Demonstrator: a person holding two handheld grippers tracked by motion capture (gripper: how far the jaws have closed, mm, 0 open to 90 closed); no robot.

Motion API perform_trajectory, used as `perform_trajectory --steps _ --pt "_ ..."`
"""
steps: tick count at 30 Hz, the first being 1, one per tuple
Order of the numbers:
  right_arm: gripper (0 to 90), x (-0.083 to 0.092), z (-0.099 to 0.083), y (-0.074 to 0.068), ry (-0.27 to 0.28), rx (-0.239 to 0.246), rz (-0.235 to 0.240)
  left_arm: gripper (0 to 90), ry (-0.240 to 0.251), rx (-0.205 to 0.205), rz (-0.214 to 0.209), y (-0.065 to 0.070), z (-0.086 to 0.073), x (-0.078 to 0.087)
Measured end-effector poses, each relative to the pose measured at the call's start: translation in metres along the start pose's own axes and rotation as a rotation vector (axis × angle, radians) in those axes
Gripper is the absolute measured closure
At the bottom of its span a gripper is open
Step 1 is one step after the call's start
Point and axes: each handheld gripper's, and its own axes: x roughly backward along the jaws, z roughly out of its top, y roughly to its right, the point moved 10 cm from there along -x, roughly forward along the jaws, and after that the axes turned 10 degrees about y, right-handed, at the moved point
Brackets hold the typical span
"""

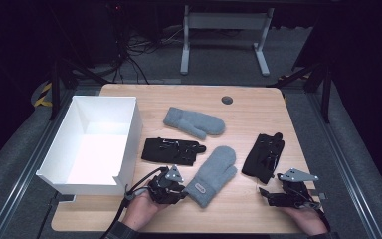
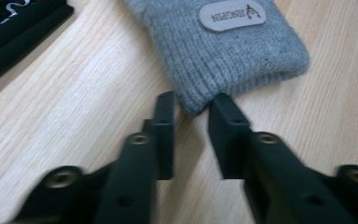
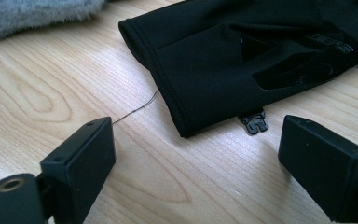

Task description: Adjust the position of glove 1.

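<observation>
My left gripper (image 2: 191,105) sits at the ribbed cuff of the grey mitten (image 1: 211,175) on the wooden table (image 1: 248,211), its jaws a little apart, the cuff's corner just between the tips, not pinched. My right gripper (image 3: 196,140) rests wide open and empty, just short of the black glove (image 3: 261,51).

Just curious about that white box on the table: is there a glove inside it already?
No, the white box shows a bare white floor, while both grey mittens and both black gloves lie on the table.
</observation>
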Motion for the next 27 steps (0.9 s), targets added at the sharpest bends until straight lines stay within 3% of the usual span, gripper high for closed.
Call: perform_trajectory --steps 3,8,12,17,23,27 --pt "11.2 0.000 0.000 0.000 0.000 0.001 0.000 58.5 0.030 0.001 0.002 0.001 0.008 0.005" --pt "11.1 -0.001 0.000 0.000 -0.001 -0.001 0.001 58.3 0.084 0.004 0.016 0.000 0.027 0.012" --pt "11.2 -0.001 0.000 0.000 -0.001 -0.001 0.001 72.9 0.106 -0.005 -0.013 0.004 0.041 0.011" --pt "11.2 -0.001 0.000 0.000 -0.001 -0.001 0.001 89.2 0.125 -0.040 -0.019 0.007 0.061 -0.003" --pt "11.2 -0.001 0.000 0.000 -0.001 0.000 0.001 90.0 0.131 -0.041 -0.019 0.003 0.081 -0.022" --pt "11.2 -0.001 0.000 0.000 -0.001 0.000 0.001 90.0 0.110 -0.044 -0.032 0.003 0.089 -0.039"
